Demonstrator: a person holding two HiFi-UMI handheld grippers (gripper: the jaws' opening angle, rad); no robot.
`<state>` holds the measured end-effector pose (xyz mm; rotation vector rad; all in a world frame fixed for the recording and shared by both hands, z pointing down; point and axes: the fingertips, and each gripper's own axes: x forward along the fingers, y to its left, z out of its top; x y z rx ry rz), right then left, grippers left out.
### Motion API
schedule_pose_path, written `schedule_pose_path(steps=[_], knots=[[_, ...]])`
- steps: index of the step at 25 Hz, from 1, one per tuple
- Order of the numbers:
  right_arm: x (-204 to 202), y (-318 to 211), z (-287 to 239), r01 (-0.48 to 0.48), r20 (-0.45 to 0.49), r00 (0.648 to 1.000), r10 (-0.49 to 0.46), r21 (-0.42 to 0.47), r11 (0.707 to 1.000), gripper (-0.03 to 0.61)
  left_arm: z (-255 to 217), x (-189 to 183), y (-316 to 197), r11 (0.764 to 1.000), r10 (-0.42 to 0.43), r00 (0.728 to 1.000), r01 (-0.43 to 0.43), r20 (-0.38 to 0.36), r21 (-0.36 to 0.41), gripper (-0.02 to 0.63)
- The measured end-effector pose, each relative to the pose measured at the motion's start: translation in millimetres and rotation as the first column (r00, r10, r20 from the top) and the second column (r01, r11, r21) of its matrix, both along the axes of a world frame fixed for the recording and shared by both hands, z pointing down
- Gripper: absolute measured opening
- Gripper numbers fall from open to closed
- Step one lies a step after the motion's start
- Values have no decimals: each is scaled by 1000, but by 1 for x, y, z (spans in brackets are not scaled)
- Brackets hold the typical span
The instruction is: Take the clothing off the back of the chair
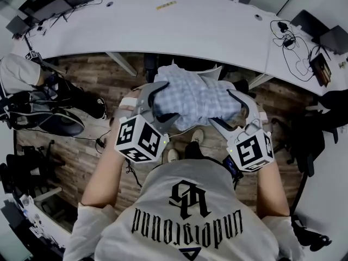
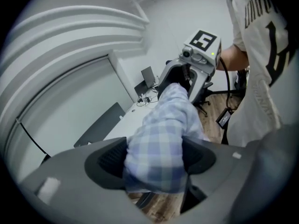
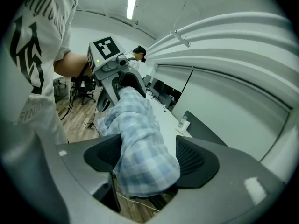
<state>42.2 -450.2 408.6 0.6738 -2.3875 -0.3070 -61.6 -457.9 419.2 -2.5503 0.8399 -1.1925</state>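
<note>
A blue-and-white checked shirt [image 1: 193, 99] is draped in a bundle over a chair back, which it hides almost entirely. My left gripper [image 1: 163, 103] is at the shirt's left end. In the left gripper view the cloth [image 2: 163, 125] fills the gap of this gripper [image 2: 156, 157] and touches both pads. My right gripper [image 1: 227, 112] is at the shirt's right end. In the right gripper view the shirt [image 3: 138, 125] lies between the wide jaws of this gripper [image 3: 147, 157], with a gap beside the right pad.
A long curved white desk [image 1: 190, 26] runs just beyond the chair, with cables and devices [image 1: 296, 48] at its right end. A dark bag and a chair base [image 1: 49, 113] sit on the wooden floor at left, another black chair [image 1: 304, 140] at right.
</note>
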Motion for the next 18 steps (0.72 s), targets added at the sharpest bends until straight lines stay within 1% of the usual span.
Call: schedule_pose_path(steps=[1, 3, 6, 7, 8, 9, 15, 16, 18], knots=[[1, 0, 2, 0, -15, 1000, 0, 8, 1000, 359, 0, -1, -2, 1000, -4, 1000, 4, 5, 11, 383], [2, 1, 3, 8, -39, 999, -7, 22, 1000, 328, -1, 0, -3, 1000, -10, 1000, 10, 5, 24, 375], [3, 5, 4, 34, -70, 997, -31, 46, 998, 286, -3, 3, -1, 999, -27, 1000, 27, 2, 23, 364], [2, 9, 4, 46, -90, 995, -40, 65, 997, 261, -2, 3, 0, 999, -30, 1000, 30, 7, 27, 358], [0, 13, 5, 57, -111, 993, -47, 86, 995, 214, -1, 2, 2, 999, -30, 999, 30, 15, 36, 348], [-3, 17, 5, 61, -126, 991, -48, 103, 993, 184, 0, 1, 4, 999, -29, 999, 28, 23, 45, 338], [-9, 36, 6, 56, -170, 985, -35, 124, 991, 176, -2, -3, 26, 997, -22, 999, 18, 43, 74, 307], [-9, 39, 4, 54, -167, 985, -32, 130, 990, 173, -4, -3, 30, 997, -22, 999, 19, 29, 75, 301], [-10, 46, -4, 40, -120, 992, -23, 134, 990, 148, -13, 0, 37, 997, -29, 999, 31, -37, 66, 285]])
